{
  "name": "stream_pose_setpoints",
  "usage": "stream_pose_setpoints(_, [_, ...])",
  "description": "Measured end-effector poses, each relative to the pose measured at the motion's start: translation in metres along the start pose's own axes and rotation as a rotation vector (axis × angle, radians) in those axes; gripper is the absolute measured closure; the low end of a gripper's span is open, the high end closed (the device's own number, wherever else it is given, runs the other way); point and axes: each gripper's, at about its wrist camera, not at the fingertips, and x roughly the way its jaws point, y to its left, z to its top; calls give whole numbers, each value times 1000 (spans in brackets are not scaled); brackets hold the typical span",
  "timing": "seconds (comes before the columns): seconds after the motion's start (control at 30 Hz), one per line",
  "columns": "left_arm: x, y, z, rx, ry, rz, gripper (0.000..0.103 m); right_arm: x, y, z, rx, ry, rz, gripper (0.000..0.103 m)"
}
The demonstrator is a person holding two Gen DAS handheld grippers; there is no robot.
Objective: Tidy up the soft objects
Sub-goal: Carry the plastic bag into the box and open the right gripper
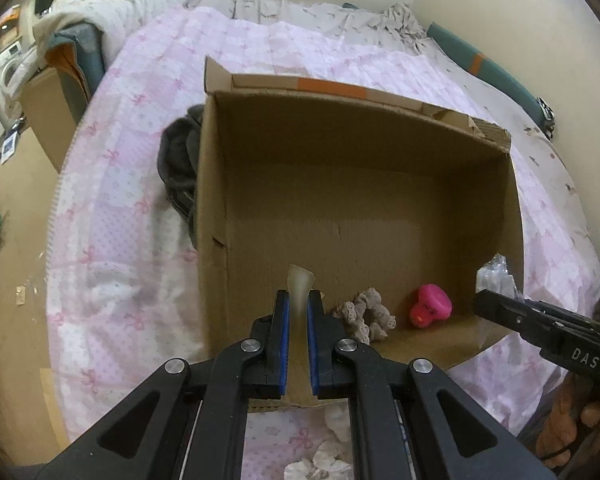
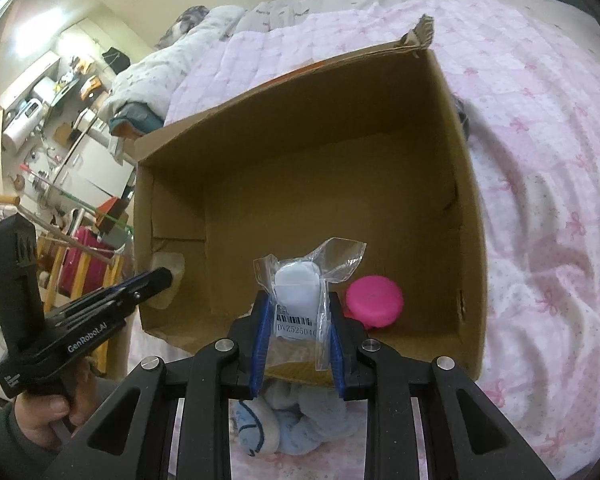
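Note:
An open cardboard box (image 1: 380,168) lies on a pink bow-print quilt (image 1: 112,208). My left gripper (image 1: 299,300) is shut on a pale translucent soft piece (image 1: 299,280), held over the box's near edge. My right gripper (image 2: 296,300) is shut on a clear plastic bag with a white soft item and a barcode label (image 2: 296,284), also above the near edge. Inside the box sit a beige scrunchie (image 1: 366,314) and a pink squishy toy (image 1: 430,305), which shows in the right wrist view too (image 2: 374,300). The right gripper appears at the box's right side (image 1: 540,320); the left gripper at its left side (image 2: 100,304).
A dark grey garment (image 1: 178,164) lies against the box's left wall. A light blue plush (image 2: 284,424) and white crumpled soft items (image 1: 324,464) lie on the quilt in front of the box. Pillows and bedding (image 1: 140,0) sit at the bed's far end. A hand (image 2: 48,412) holds the left gripper.

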Motion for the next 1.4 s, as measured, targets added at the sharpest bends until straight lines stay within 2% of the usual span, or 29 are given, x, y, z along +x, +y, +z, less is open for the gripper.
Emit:
stream_pose_setpoints(0.13, [6,-5,-4,4,19,-24,94,9,4,2,-27,24,-57,75])
stream_pose_setpoints(0.43, [9,-13,-3,30,9,-6,94,17,3,2,-18,57,-83,75])
stream_pose_setpoints(0.8, [9,-9,-3,15,6,7,93,25,5,3,-16,72,-78,75])
stream_pose_setpoints(0.87, [8,-9,-3,17,4,8,91,24,5,3,-15,74,-76,75])
stream_pose_setpoints(0.93, [8,-10,-3,26,3,9,84,24,5,3,-13,72,-78,75])
stream_pose_setpoints(1.17, [9,-15,-4,40,15,3,83,22,3,3,-15,63,-70,75])
stream_pose_setpoints(1.27, [9,-17,-4,40,12,7,71,22,3,3,-20,65,-65,75])
stream_pose_setpoints(1.33, [7,-16,-4,37,1,14,53,22,4,3,-26,66,-64,75])
stream_pose_setpoints(1.4, [7,-16,-4,37,-2,17,48,22,4,3,-27,67,-59,75])
